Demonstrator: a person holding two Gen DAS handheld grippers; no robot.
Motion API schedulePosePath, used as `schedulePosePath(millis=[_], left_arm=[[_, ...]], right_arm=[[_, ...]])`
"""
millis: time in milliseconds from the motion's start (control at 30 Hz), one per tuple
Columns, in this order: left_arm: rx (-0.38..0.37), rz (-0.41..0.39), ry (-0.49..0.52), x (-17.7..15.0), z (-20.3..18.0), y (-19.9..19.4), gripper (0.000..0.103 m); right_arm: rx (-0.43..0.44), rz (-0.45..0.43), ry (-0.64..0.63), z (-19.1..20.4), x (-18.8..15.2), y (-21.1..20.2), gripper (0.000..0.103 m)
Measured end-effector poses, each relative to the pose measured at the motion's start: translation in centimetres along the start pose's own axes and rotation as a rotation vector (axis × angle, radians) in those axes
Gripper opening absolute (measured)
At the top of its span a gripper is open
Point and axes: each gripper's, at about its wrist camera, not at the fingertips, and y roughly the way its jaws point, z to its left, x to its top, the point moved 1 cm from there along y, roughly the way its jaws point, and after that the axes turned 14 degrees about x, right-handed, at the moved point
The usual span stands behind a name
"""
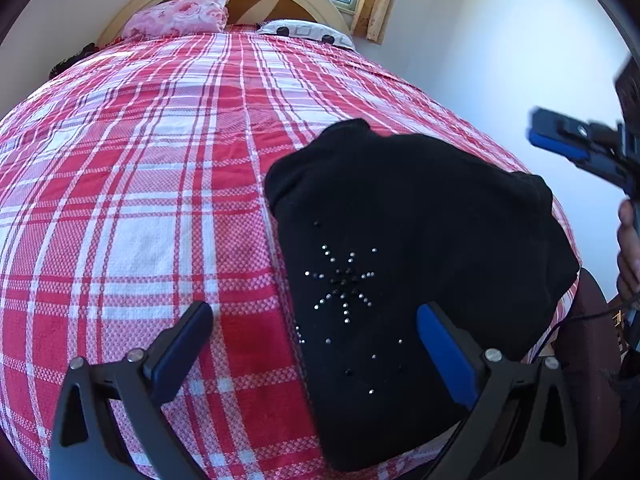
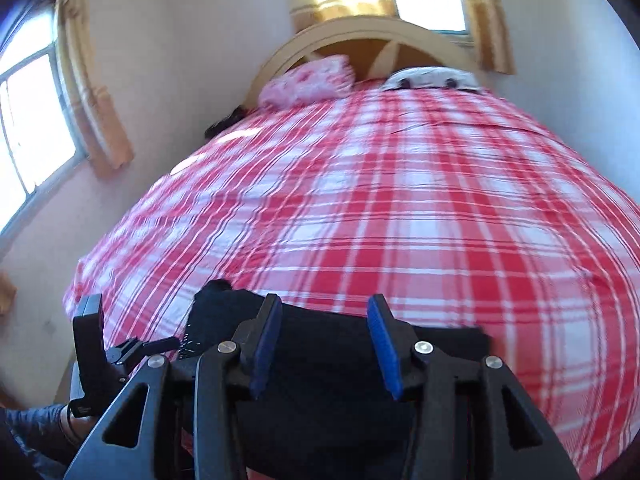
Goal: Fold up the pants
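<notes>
A: Where are the pants [image 1: 416,264]?
B: Folded on the bed [image 1: 140,200], near its edge, under both grippers.
A: Left gripper [image 1: 316,336]?
B: Jaws wide, holding nothing.
A: Right gripper [image 2: 324,328]?
B: Partly open above the pants, empty.

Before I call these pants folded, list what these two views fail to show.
- Black pants: near end hidden in the left wrist view by the left gripper; in the right wrist view the right gripper covers most of them.
- Layers and leg ends: lost in the solid black cloth.
- Plaid bedspread: motion-blurred in the right wrist view.
- Dark item by the pink pillow: too small to identify.
</notes>
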Motion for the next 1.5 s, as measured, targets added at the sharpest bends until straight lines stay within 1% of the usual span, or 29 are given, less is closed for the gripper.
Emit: schedulePosePath(millis=[133,267,300,367,433,467,567,667,767,833,900,933,1000,1100,1167,1267,1300,1333,1367,1400,1433,1467,1500], left_arm=[[-0.003,-0.003,0.007,0.0,0.1,0.0,0.103],[0.013,-0.022,0.024,-0.3,0.2,-0.1,0.103],[0.017,-0.026,0.028,-0.5,0.2,-0.2,0.103],[0.028,-0.038,0.034,-0.8,0.0,-0.2,0.103],[0.035,-0.049,0.035,-0.9,-0.1,-0.3,0.103],[0.039,-0.054,0.035,-1.0,-0.2,-0.3,0.103],[0.055,-0.073,0.042,-1.2,-0.4,-0.3,0.103],[0.074,-0.095,0.058,-1.5,-0.7,-0.3,0.103],[0.085,-0.119,0.076,-1.9,-1.0,-0.5,0.103],[0.077,-0.132,0.077,-2.0,-0.8,-0.5,0.103],[0.070,-0.144,0.081,-2.1,-0.8,-0.4,0.103],[0.069,-0.153,0.084,-2.1,-0.8,-0.4,0.103],[0.069,-0.165,0.087,-2.2,-0.9,-0.4,0.103],[0.065,-0.180,0.092,-2.3,-1.0,-0.3,0.103],[0.054,-0.189,0.094,-2.3,-0.8,-0.3,0.103],[0.040,-0.192,0.096,-2.5,-0.8,-0.3,0.103],[0.037,-0.194,0.099,-2.5,-0.8,-0.3,0.103],[0.034,-0.195,0.101,-2.4,-0.8,-0.3,0.103],[0.030,-0.198,0.102,-2.5,-0.9,-0.3,0.103],[0.028,-0.199,0.103,-2.6,-1.0,-0.4,0.103],[0.026,-0.200,0.103,-2.6,-1.0,-0.4,0.103],[0.024,-0.201,0.103,-2.6,-1.0,-0.4,0.103],[0.024,-0.202,0.103,-2.5,-0.9,-0.3,0.103]], right_arm=[[0.081,0.102,-0.039,2.2,1.5,4.3,0.047],[0.131,0.197,-0.080,4.0,2.9,7.3,0.047],[0.138,0.210,-0.078,4.1,3.3,7.8,0.047],[0.165,0.266,-0.062,4.0,4.3,9.2,0.047],[0.171,0.306,-0.059,4.0,4.8,10.2,0.047],[0.179,0.340,-0.055,3.9,5.1,11.0,0.047],[0.269,0.456,0.013,3.4,5.4,13.5,0.047],[0.380,0.596,0.103,3.0,4.7,16.4,0.047],[0.425,0.688,0.164,2.6,3.9,18.4,0.047],[0.469,0.720,0.192,2.6,3.6,18.8,0.047],[0.519,0.777,0.187,3.3,3.2,19.1,0.047],[0.519,0.799,0.169,3.7,3.1,19.2,0.047],[0.469,0.823,0.157,3.7,3.2,19.9,0.047],[0.413,0.837,0.142,3.1,3.9,21.2,0.047],[0.404,0.861,0.149,2.9,4.1,22.4,0.047],[0.422,0.966,0.121,4.1,2.8,24.2,0.047],[0.425,0.980,0.107,4.6,2.6,24.3,0.046],[0.416,0.982,0.090,5.0,2.5,24.5,0.044],[0.401,0.964,0.067,5.5,2.7,24.4,0.032],[0.400,0.944,0.056,5.8,2.9,24.3,0.025],[0.393,0.919,0.043,6.1,3.1,24.2,0.012],[0.385,0.901,0.024,6.3,3.2,24.1,0.007],[0.390,0.888,0.002,6.8,3.2,23.8,0.007]])
